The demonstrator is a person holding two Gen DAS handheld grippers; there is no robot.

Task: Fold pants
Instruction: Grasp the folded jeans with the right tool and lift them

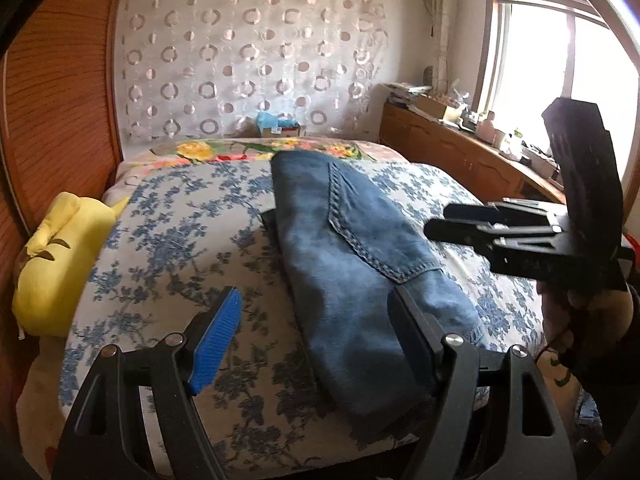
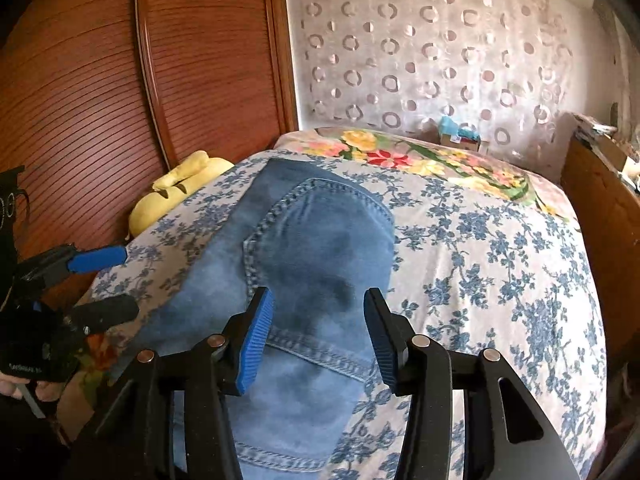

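- Your folded pants (image 1: 344, 256) lie on the bed (image 1: 168, 240) with its blue-flowered cover, just ahead of both claws.
- Your left claw (image 1: 316, 340) gapes wide, empty; your right claw (image 2: 320, 340) hangs part open above the denim, gripping nothing.
- Only the left view shows the window (image 1: 560, 64); the right shows more of the wooden wardrobe (image 2: 120, 80) beyond the yellow plush toy (image 2: 176, 192).

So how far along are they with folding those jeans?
Nearly done, it seems. The jeans already lie on the flowered bedspread as a compact folded bundle. Nothing is in hand: the left tongs and right tongs both stand open, gripping no cloth. At most a final tidy remains.
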